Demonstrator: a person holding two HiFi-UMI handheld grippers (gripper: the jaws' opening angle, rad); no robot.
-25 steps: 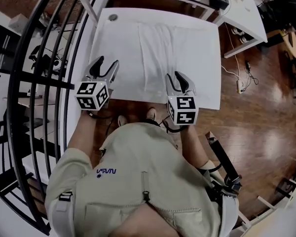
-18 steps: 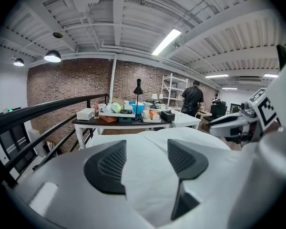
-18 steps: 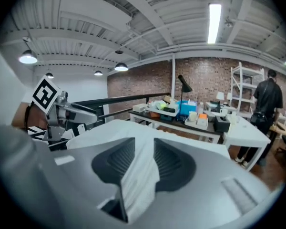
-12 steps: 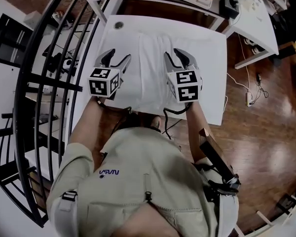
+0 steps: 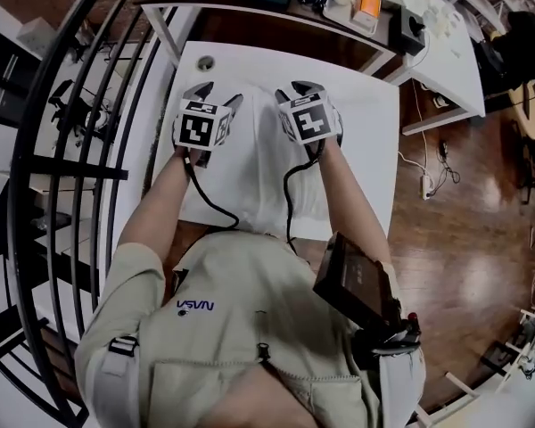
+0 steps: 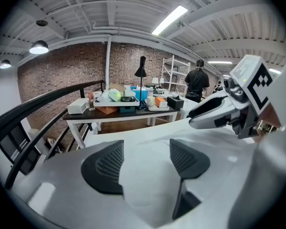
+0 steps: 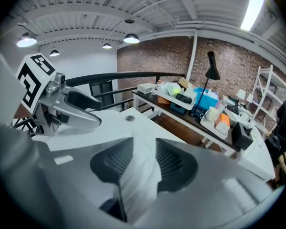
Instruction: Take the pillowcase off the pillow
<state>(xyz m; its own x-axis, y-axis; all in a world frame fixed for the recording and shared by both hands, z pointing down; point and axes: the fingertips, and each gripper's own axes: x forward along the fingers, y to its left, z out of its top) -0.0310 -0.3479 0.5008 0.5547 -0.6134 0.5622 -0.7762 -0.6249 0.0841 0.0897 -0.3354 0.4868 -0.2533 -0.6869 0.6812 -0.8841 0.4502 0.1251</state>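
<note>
Left gripper (image 5: pixel 218 94) and right gripper (image 5: pixel 296 87) have advanced from the near table (image 5: pixel 367 123) edge to the far end of the pillow (image 5: pixel 283 185), which lies mid-table in its white pillowcase (image 5: pixel 266 145). Both jaws just opening: left wide, empty; right partly apart, fabric between, ungripped.

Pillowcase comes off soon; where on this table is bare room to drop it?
Bare: the wide table strip right of the pillow; a narrower one left. Crowded: the cluttered dark desk beyond the far edge.
</note>
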